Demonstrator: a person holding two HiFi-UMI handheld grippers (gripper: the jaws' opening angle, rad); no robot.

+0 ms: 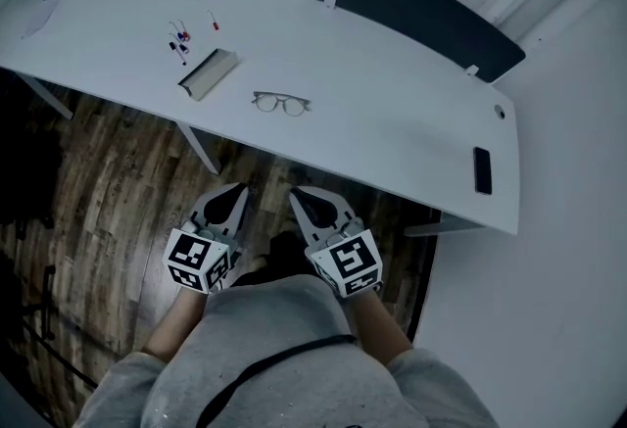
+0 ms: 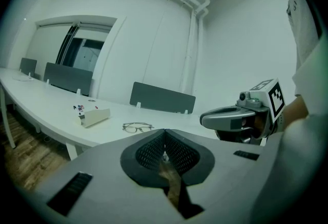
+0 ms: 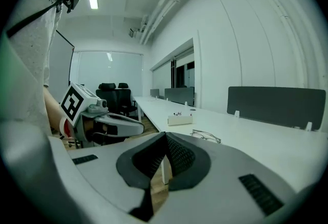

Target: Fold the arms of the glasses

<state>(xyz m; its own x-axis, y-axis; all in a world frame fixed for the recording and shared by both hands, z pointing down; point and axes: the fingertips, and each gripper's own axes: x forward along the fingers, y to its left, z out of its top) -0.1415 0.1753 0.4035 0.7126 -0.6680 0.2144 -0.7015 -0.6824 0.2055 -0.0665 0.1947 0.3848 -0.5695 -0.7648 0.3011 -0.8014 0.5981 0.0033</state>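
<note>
The glasses lie on the white bench, not far from its near edge and well apart from both grippers. They are too small here to tell if the arms are open or already folded.

The left gripper and the right gripper are held side by side close to the body, over the wooden floor. In both gripper views the fingers are together with nothing between them.

If the arms are open, I think these risks exist:
- The frame is thin and light. Fingers that come in closed, or too low, may push it along the smooth bench, even over the edge to the floor.
- An arm pushed with no hold on the front will turn the whole glasses and not bend at the hinge.
- A hard clamp on a lens or on the thin wire could mark or bend it.
</note>
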